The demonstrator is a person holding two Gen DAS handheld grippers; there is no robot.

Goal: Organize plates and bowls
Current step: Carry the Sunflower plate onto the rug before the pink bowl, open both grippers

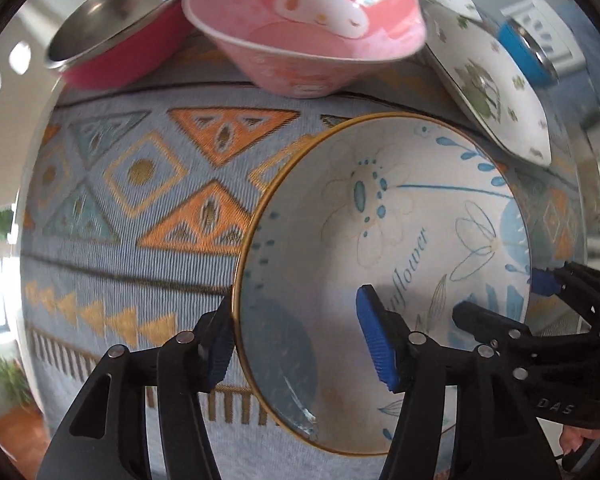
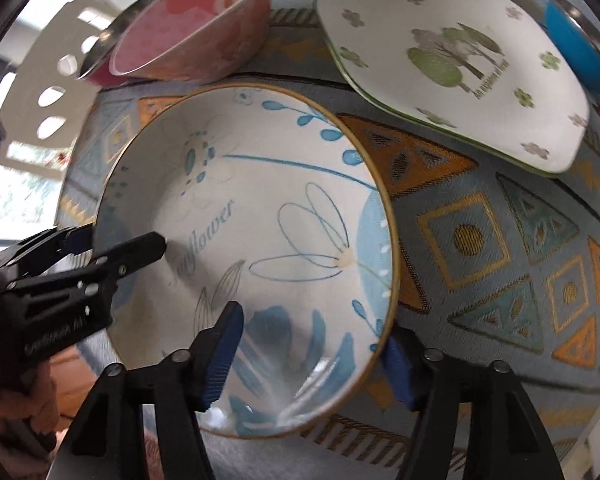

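Note:
A white bowl with blue flowers and a gold rim (image 1: 388, 248) (image 2: 260, 240) sits on the patterned cloth. My left gripper (image 1: 300, 344) straddles its left rim, one blue pad inside, one outside, with a gap still showing. My right gripper (image 2: 312, 356) straddles its right rim the same way. Each gripper shows in the other view: the right gripper (image 1: 500, 300) and the left gripper (image 2: 120, 240). Behind stand a pink cartoon bowl (image 1: 304, 20) (image 2: 196, 28), a red steel bowl (image 1: 120, 24), a white square tree plate (image 2: 452, 64) (image 1: 488, 84) and a blue steel bowl (image 2: 580, 44) (image 1: 528, 52).
The cloth (image 1: 140, 200) (image 2: 500, 260) is grey-blue with orange and gold triangles and covers the table. Its front edge runs just below the flower bowl. A white wall and windows lie to the left.

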